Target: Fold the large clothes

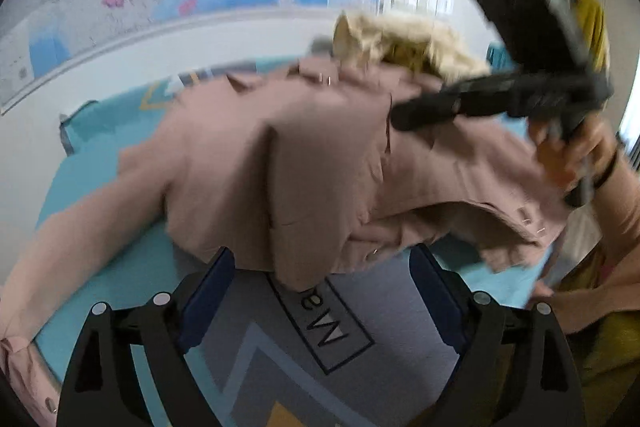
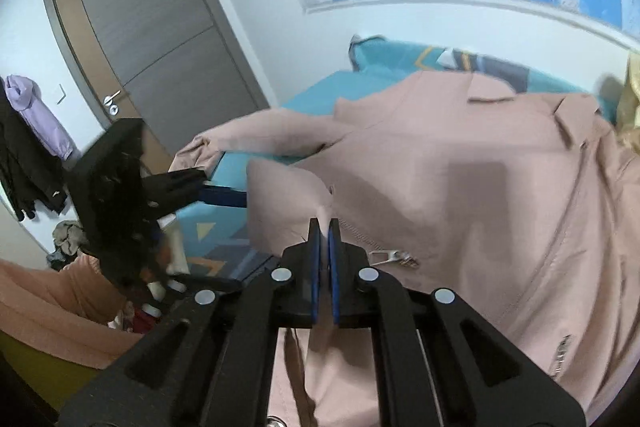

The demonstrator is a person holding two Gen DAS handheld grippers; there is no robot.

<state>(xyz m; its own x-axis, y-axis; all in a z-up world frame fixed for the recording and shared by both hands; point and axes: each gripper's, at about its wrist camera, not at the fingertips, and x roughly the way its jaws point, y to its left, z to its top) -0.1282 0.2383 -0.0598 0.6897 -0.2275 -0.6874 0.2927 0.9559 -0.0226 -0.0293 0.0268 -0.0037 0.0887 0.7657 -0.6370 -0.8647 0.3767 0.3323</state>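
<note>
Upside-down letters "Me" sit in a boxed label [image 1: 326, 323] on the bedspread [image 1: 400, 331]

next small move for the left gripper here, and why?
Probably ease the left gripper forward and close on the pink coat's near hem. Its fingers stand open with nothing between them, the hem just ahead, while the right gripper is already shut on a fold of the coat. The bedspread lies below.
</note>
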